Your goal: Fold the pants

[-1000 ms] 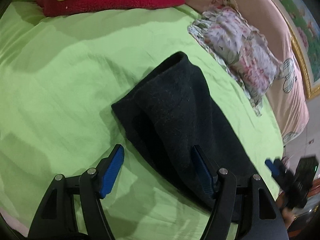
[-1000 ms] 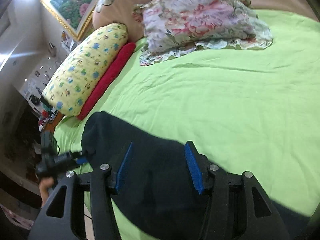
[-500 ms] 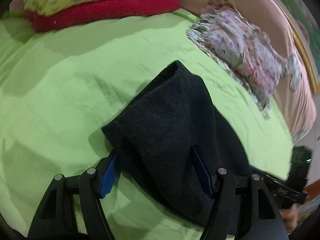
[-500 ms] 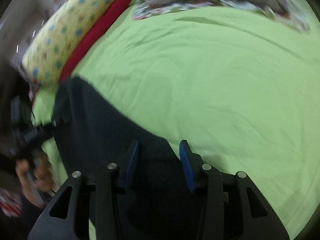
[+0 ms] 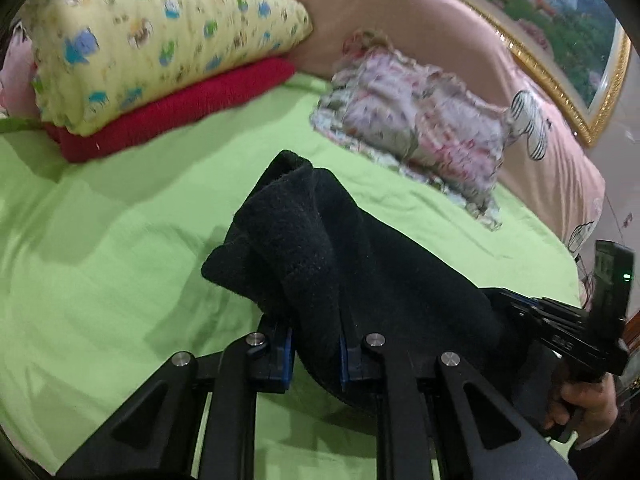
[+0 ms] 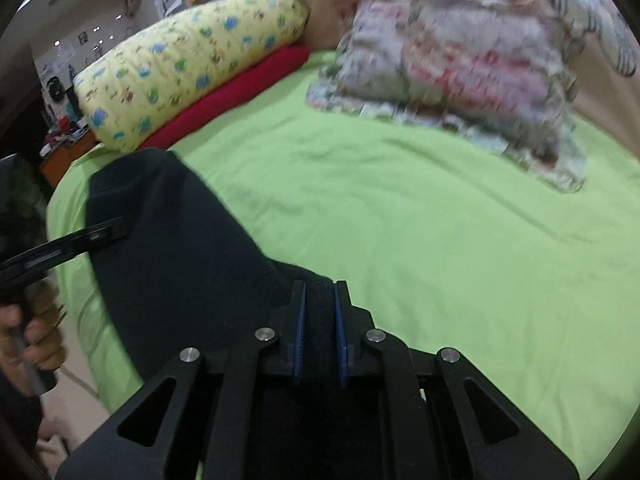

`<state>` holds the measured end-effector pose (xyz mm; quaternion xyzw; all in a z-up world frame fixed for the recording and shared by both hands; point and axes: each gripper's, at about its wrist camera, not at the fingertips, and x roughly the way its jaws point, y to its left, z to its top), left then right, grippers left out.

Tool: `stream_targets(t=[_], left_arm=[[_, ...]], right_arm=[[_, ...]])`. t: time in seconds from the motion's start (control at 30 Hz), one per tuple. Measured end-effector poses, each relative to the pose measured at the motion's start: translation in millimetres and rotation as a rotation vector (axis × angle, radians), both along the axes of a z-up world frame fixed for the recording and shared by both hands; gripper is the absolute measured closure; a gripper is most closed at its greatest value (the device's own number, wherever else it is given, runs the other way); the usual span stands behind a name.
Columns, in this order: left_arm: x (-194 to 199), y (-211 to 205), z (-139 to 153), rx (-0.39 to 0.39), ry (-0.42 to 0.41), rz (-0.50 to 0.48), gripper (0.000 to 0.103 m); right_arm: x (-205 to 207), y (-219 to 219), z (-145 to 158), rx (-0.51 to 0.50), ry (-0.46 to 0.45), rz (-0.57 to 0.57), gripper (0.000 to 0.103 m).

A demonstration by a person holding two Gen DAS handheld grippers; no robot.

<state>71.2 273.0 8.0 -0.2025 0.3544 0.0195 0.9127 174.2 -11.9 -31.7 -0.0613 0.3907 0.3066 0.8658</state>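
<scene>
Green sheeting covered the bed [image 5: 100, 260], and on it near the front edge lay the black fleece pants [image 5: 328, 240], one end lifted and bunched. Left claw [image 5: 315, 354] had just closed narrowly on that raised end, fabric pinched between its blue pads. Right claw [image 6: 319, 332] had likewise just closed on the other end. Farther back sat a floral pillow [image 5: 416, 128], and a yellow patterned pillow [image 5: 160, 36] rested on a red blanket [image 5: 180, 116].

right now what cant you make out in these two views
- Black pants, left wrist view: near edge hidden behind the left gripper.
- Pants' near end, right wrist view: cut off by the bottom edge, behind the right gripper.
- Floral pillow: print blurred.
- Shelf clutter: too small.
</scene>
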Motion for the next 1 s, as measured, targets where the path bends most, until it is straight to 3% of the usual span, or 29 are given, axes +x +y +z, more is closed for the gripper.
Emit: stream_targets(t=[0.07, 0.13, 0.2, 0.3, 0.4, 0.47, 0.5, 0.57, 0.63, 0.77, 1.0], left_arm=[[0.6, 3.2, -2.8, 0.024, 0.007, 0.011, 0.087], [8.0, 7.1, -18.8, 0.014, 0.047, -0.001, 0.087], [16.4, 5.9, -36.7, 0.053, 0.104, -0.012, 0.083], [14.6, -3.3, -41.7, 0.143, 0.127, -0.028, 0.078], [-2.0, -0.5, -30.9, 0.129, 0.091, 0.005, 0.061], [-17.0, 1.1, -17.1, 0.163, 0.047, 0.076, 0.043], [-24.6, 0.6, -10.0, 0.180, 0.022, 0.105, 0.040], [-36.7, -3.1, 3.2, 0.196, -0.011, 0.134, 0.024], [-43.4, -7.9, 13.1, 0.187, -0.025, 0.155, 0.015], [-48.6, -31.8, 26.1, 0.124, -0.058, 0.098, 0.012], [-34.4, -93.3, 17.3, 0.140, -0.007, -0.030, 0.012]], right_arm=[[5.9, 5.7, -4.6, 0.005, -0.012, -0.020, 0.090], [15.0, 11.1, -21.0, -0.010, 0.007, -0.035, 0.090], [24.5, 16.8, -39.6, -0.045, 0.004, -0.070, 0.089], [28.8, 11.4, -52.9, -0.047, 0.013, -0.108, 0.074], [12.6, -11.3, -31.9, 0.054, -0.006, -0.154, 0.072], [-3.5, -29.2, -13.9, 0.124, -0.027, -0.178, 0.071], [-12.6, -37.3, -7.0, 0.160, -0.033, -0.182, 0.068], [-31.2, -54.7, 6.0, 0.225, -0.043, -0.197, 0.049], [-52.5, -70.8, 14.7, 0.258, -0.053, -0.200, 0.045], [-83.4, -95.6, 17.6, 0.280, -0.039, -0.243, 0.042], [-130.3, -148.4, 13.8, 0.357, 0.013, -0.361, 0.039]])
